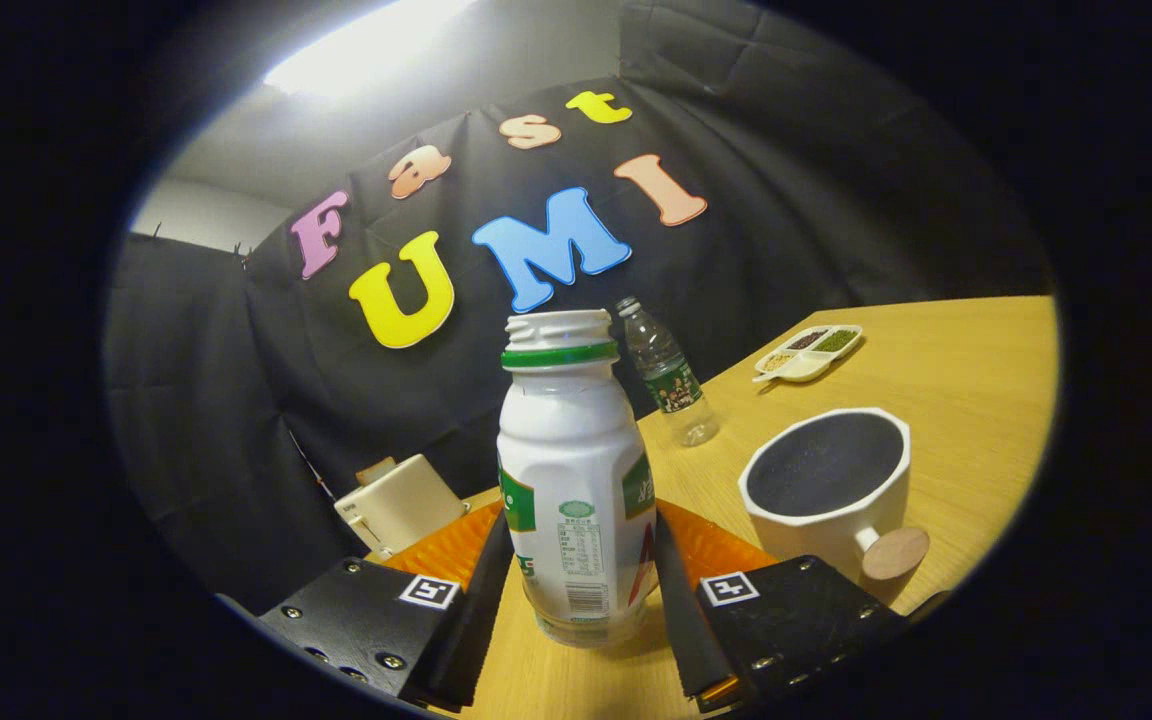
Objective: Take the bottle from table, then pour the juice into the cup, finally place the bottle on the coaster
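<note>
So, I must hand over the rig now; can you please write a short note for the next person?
Gripper: fingers on both sides of the white bottle, seemingly closed on it; bottle upright, uncapped, base at the table.
Cup: just beside the bottle, upright; I cannot tell if juice is inside.
Coaster: orange, right behind the bottle.
Done: bottle gripped, it seems.
Left, probably: lift, pour into the cup, set the bottle on the coaster.

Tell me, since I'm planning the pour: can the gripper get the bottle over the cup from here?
Probably yes. The gripper has its fingers on either side of the white bottle, and the cup sits open-topped close beside it, with bare table between.
</note>
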Tool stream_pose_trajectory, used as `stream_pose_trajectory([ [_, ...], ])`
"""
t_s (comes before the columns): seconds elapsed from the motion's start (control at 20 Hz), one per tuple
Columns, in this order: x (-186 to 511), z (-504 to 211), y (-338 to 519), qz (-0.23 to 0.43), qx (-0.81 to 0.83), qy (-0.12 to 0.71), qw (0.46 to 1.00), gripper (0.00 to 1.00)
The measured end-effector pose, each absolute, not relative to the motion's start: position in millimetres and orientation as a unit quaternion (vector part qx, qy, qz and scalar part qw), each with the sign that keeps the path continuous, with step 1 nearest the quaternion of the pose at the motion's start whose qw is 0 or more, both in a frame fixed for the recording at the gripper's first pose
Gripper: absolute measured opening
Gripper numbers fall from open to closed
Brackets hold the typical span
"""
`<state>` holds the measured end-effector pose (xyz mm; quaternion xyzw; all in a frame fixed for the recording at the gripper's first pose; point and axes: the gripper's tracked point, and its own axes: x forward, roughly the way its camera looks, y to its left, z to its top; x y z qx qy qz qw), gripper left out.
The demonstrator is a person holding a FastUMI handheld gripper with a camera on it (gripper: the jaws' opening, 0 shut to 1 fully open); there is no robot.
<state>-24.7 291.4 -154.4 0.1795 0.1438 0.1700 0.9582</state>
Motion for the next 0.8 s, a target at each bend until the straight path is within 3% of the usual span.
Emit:
stream_pose_trajectory([
  [0.8,-37.9,-165.5,289.6,0.182,0.056,0.113,0.975,0.73],
])
